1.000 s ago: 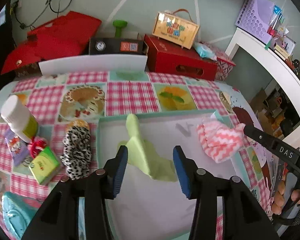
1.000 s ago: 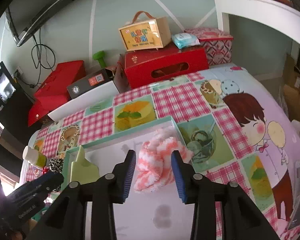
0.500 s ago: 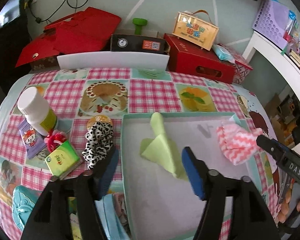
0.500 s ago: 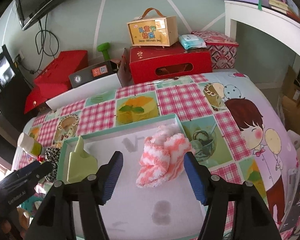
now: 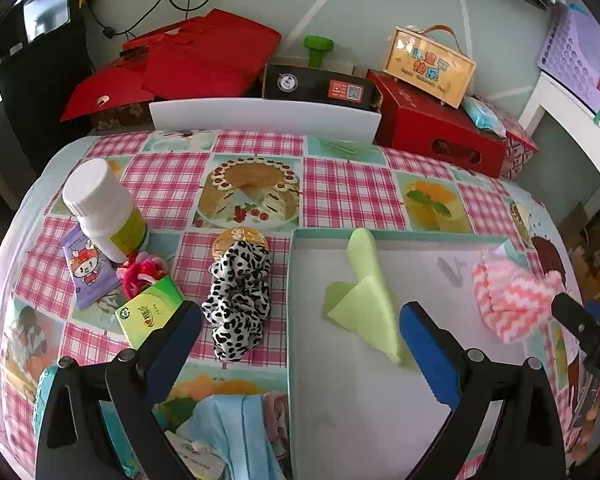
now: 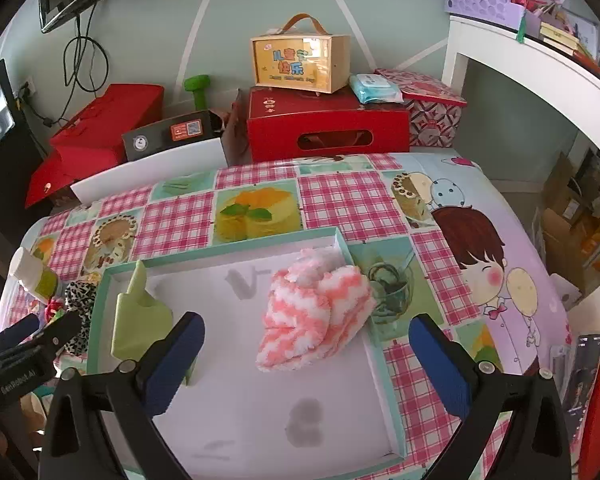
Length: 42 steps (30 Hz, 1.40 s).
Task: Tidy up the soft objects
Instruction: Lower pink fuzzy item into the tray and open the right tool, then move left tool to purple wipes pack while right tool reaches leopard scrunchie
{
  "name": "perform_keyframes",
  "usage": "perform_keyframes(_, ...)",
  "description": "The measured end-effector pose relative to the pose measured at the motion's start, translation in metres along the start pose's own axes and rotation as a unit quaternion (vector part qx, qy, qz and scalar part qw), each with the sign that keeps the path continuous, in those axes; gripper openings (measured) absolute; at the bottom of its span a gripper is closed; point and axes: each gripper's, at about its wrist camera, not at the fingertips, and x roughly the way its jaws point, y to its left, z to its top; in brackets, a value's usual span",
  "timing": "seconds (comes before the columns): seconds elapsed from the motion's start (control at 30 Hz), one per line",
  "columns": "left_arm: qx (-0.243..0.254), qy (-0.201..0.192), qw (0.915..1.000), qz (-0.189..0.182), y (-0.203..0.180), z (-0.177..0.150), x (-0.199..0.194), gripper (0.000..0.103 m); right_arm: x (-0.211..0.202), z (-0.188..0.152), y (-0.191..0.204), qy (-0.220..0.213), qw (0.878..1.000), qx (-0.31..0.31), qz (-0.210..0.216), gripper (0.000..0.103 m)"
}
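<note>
Both grippers hang above the worktop (image 5: 340,184), which carries a checked cloth with cake pictures. The left gripper (image 5: 300,344) has its fingers spread wide; they have just been opening, and nothing is between them. The right gripper (image 6: 306,360) is the same — fingers spread wide, just opened, with nothing pressed between the pads.

Two soft things already lie in the shallow box (image 5: 400,236). The green cloth (image 5: 364,304) lies in its left half, with one tip leaning on the far wall at about 12 o'clock. The pink-and-white fluffy cloth (image 6: 316,312) sits at the right side of the box, partly draped over the right rim.

Outside the box, at 9 o'clock from the green cloth, lies the leopard scrunchie (image 5: 240,300), just beside the box wall. Further left there is a red hair tie (image 5: 140,274), a green tissue pack (image 5: 150,312) and a white bottle (image 5: 104,208). At the near edge, about 6 o'clock, a blue piece of cloth (image 5: 236,432) shows between the left fingers.

I judge the scrunchie to be the next soft thing to move. It should be very light and will squash easily, so the fingers must close far before they hold it. A good place is across the thick middle of the ring — not on a loose frill, which may slip out. It will not break, but it can hang down and catch on the box wall.
</note>
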Motion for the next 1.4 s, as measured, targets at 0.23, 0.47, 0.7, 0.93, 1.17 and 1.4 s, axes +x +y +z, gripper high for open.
perform_keyframes(0.23, -0.004, -0.007, 1.0000, 0.003, 0.003, 0.002, -0.004, 0.099, 0.002, -0.001, 0.004, 0.006, 1.000, -0.006, 0.003, 0.103)
perform_keyframes(0.47, -0.010, -0.008, 0.9999, 0.007, 0.011, 0.005, -0.010, 0.099, 0.004, -0.003, 0.010, 0.015, 1.000, -0.016, 0.001, 0.103)
perform_keyframes(0.7, -0.021, -0.017, 0.9982, 0.054, 0.041, 0.012, -0.031, 0.099, 0.002, -0.004, 0.026, 0.019, 0.999, -0.030, 0.023, 0.103)
perform_keyframes(0.93, -0.077, -0.021, 0.9929, 0.088, 0.095, 0.012, -0.048, 0.099, 0.004, -0.011, 0.055, 0.028, 0.997, -0.056, 0.041, 0.103)
perform_keyframes(1.17, -0.115, -0.022, 0.9876, 0.104, 0.129, 0.008, -0.057, 0.099, 0.004, -0.018, 0.086, 0.034, 0.993, -0.084, 0.073, 0.103)
perform_keyframes(1.4, -0.162, -0.027, 0.9794, 0.117, 0.166, 0.000, -0.067, 0.099, 0.005, -0.024, 0.105, 0.034, 0.990, -0.104, 0.088, 0.103)
